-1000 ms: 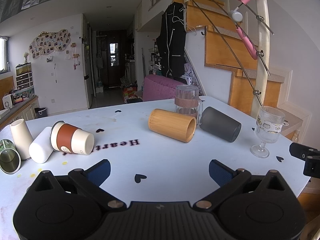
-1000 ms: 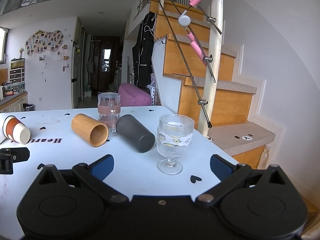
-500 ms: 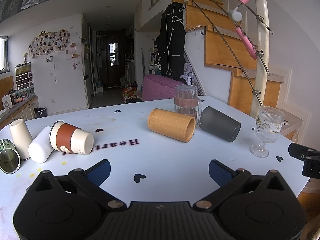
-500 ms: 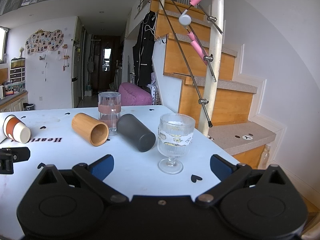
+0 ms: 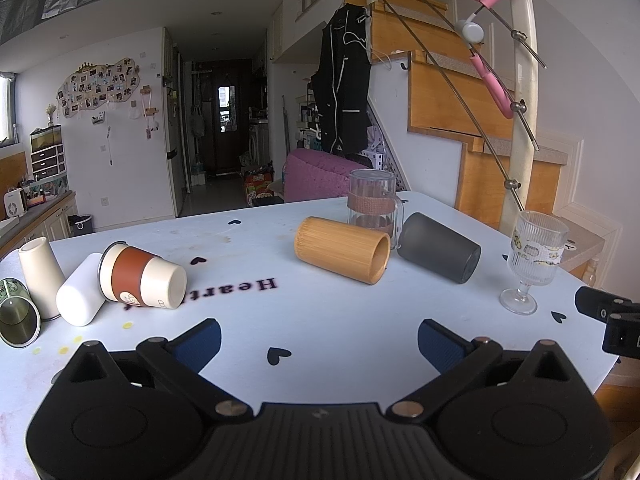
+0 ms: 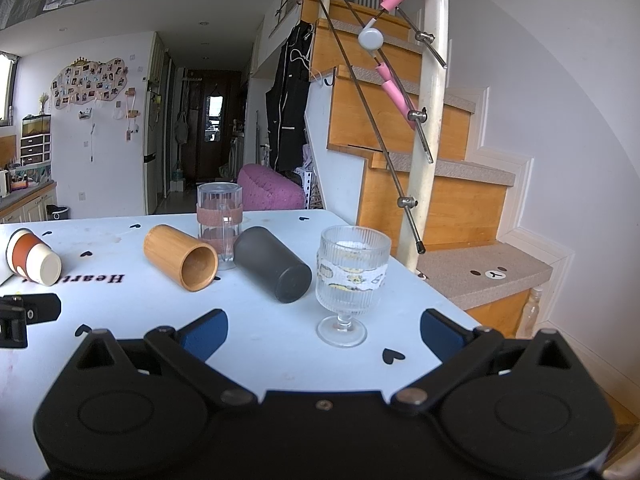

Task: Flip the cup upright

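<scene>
Between the earlier frames and now, nothing on the table (image 5: 320, 312) has shifted; both views are nearly unchanged. Left gripper (image 5: 319, 340) and right gripper (image 6: 323, 330) hover above the near edge of the table, each with fingers spread wide and nothing between them. Bamboo cup (image 5: 342, 255) lies on its side, mouth toward the cameras, touching the upright glass mug (image 5: 373, 208) behind it. Dark grey cup (image 5: 438, 253) lies on its side just to the right of the bamboo cup. Stemmed glass (image 6: 351, 284) stands upright near the right gripper. At the left, a paper cup with a brown sleeve (image 5: 140, 278) lies tipped against a white cup (image 5: 80, 294).
</scene>
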Motion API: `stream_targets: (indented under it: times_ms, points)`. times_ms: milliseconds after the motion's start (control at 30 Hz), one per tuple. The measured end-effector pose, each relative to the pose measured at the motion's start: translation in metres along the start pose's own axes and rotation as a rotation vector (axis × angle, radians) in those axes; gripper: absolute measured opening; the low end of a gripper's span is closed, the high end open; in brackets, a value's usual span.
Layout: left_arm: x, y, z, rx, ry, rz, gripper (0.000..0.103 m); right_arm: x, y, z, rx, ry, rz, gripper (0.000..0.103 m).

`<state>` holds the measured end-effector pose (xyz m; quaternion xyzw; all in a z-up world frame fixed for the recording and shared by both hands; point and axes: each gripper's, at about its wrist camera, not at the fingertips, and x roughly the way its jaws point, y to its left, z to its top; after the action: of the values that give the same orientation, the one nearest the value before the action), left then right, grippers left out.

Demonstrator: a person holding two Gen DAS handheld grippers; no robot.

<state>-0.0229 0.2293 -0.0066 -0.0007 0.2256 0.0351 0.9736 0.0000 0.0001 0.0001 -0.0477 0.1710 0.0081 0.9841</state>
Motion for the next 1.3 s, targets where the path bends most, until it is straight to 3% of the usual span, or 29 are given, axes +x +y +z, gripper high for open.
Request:
stream_targets:
  times_ms: [900,1000,1300]
  points:
    - [-0.001,0.000,0.001,0.001,0.000,0.001,0.103,0.000,0.000,0.000,0.000,0.004,0.002,0.103]
    - [-0.002,0.002,0.002,0.001,-0.001,0.001,0.103,0.005,0.003,-0.016,-0.002,0.008,0.005,0.103]
    - [-0.003,0.000,0.005,-0.002,0.000,0.005,0.103,0.025,0.006,0.012,-0.050,-0.064,0.055,0.103]
